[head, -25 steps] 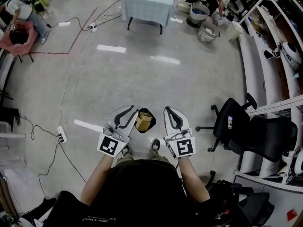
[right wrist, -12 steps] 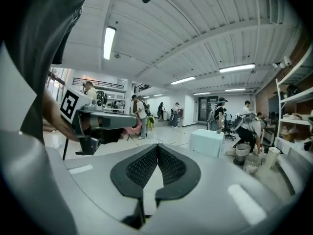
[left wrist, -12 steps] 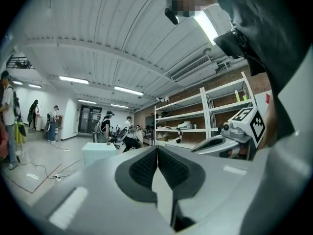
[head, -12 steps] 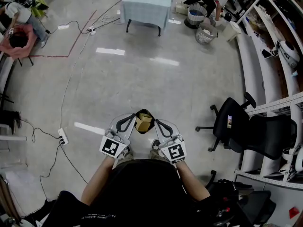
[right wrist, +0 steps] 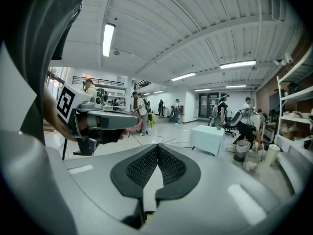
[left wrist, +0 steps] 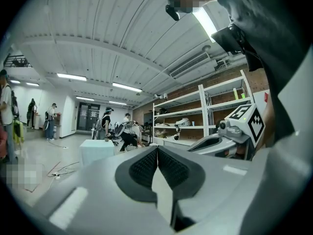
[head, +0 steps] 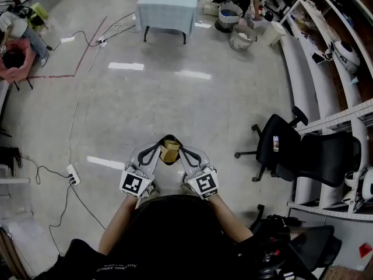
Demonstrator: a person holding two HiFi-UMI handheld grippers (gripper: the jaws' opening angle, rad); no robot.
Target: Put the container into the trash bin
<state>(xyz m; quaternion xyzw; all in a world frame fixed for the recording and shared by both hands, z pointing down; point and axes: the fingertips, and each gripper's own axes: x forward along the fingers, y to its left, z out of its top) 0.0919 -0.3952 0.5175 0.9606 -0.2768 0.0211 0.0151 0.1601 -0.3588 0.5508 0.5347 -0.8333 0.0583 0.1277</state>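
Moved since earlier: both grippers have been drawn inward and back toward the person's body. A second ago they were held well apart on either side of the bin; now their tips are angled toward each other at its near rim. The left jaws, slightly parted then, have been brought together.

Container: a tan, box-like container [head: 170,153] is seen lying inside the trash bin, held by neither gripper. Its finer detail is too small to be made out.

Trash bin: a small bin with a black lining [head: 169,138] is set on the floor [head: 204,109], directly ahead of the person and between the two gripper tips in the head view.

Left gripper: the left gripper [head: 158,147] is held just left of the bin's rim. In its own view the ribbed black pads are pressed together along one seam, with nothing between them.

Right gripper: the right gripper [head: 182,149] is held just right of the bin's rim, close beside the left one. Its jaws are likewise closed pad against pad and are empty.

Contact: whether either tip touches the bin cannot be told.

Farther floor: a table under a pale blue cloth [head: 166,7] is placed near the far edge of the floor, with wire baskets [head: 242,39] near it to the right.

Right side: a black office chair [head: 291,150] is parked against white shelving [head: 326,57].

Left side: a white power strip [head: 71,174] is laid on the floor, with cables running from it.
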